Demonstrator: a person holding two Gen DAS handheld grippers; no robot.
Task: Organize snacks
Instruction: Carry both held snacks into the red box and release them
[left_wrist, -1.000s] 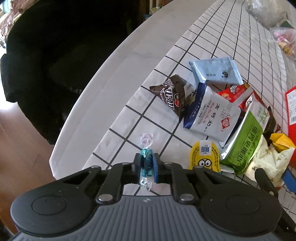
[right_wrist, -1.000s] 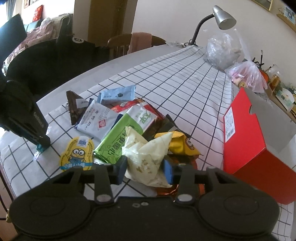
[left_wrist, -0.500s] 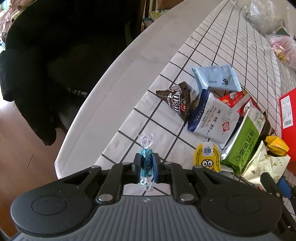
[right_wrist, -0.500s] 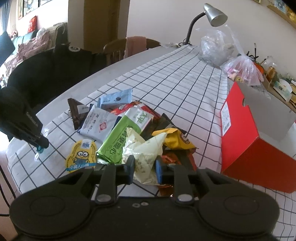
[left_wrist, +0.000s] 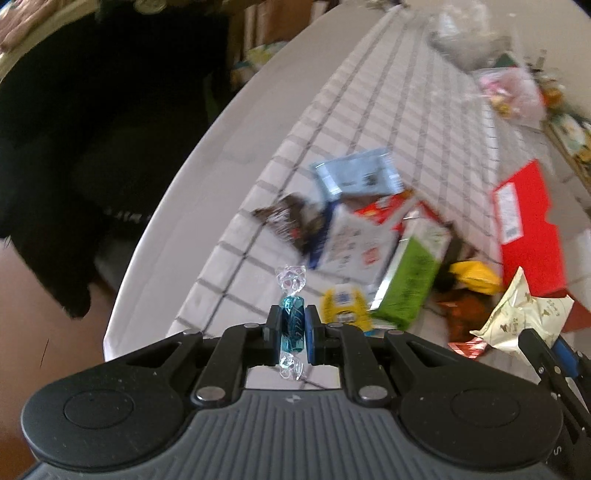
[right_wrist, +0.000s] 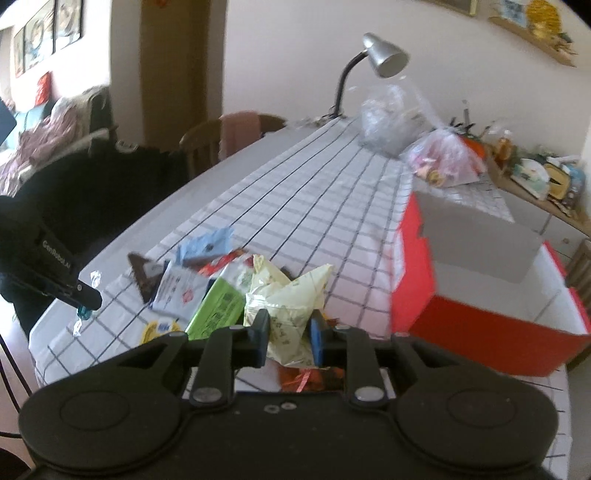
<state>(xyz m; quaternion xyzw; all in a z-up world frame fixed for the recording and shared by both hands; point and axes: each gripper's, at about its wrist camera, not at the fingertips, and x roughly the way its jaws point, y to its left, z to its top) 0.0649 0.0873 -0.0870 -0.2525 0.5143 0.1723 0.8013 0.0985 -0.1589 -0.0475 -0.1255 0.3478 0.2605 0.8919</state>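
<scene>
My left gripper (left_wrist: 291, 332) is shut on a small teal wrapped candy (left_wrist: 291, 325) with clear twisted ends, held above the table's near corner. My right gripper (right_wrist: 288, 338) is shut on a cream crinkled snack packet (right_wrist: 286, 295), lifted off the pile; that packet (left_wrist: 524, 314) also shows at the right of the left wrist view. On the checked tablecloth (right_wrist: 314, 192) lies a heap of snacks: a green packet (left_wrist: 410, 280), a white packet (left_wrist: 351, 240), a brown packet (left_wrist: 288, 218), a pale blue packet (left_wrist: 354, 173), a yellow jelly cup (left_wrist: 343, 306). An open red box (right_wrist: 480, 295) stands to the right.
A desk lamp (right_wrist: 380, 59) and two clear plastic bags (right_wrist: 391, 118) stand at the table's far end. A black garment over a chair (left_wrist: 74, 129) lies past the table's left edge. A wooden chair (right_wrist: 229, 136) stands behind the table. A cluttered shelf (right_wrist: 543, 177) runs at far right.
Both grippers have risen from the table. The right gripper closed on the cream packet and lifted it off the pile. The left gripper carried the teal candy upward.
</scene>
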